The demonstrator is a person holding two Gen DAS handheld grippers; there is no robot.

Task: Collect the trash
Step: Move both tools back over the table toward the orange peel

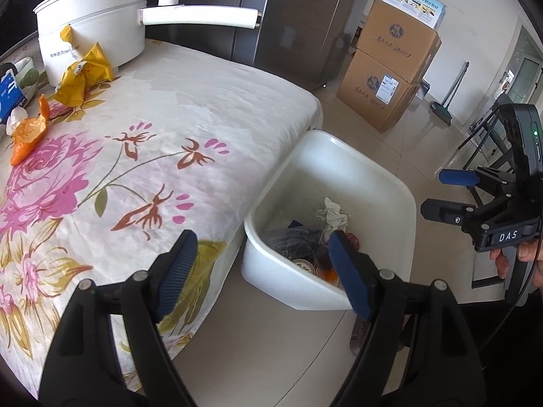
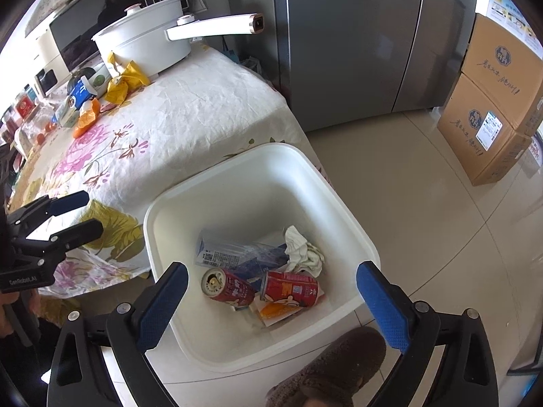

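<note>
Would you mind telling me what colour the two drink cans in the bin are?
The two drink cans are red, clearest in the right wrist view, lying in the white bin.

Spread, empty right gripper [image 2: 271, 300] above white bin [image 2: 258, 162] of trash.

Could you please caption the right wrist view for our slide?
Open right gripper hovers over white bin holding two red cans.

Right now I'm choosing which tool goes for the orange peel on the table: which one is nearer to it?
Left. The left tool hangs open over the table's near edge, the orange peel ahead to its left. The right tool is open over the bin, off the table.
</note>
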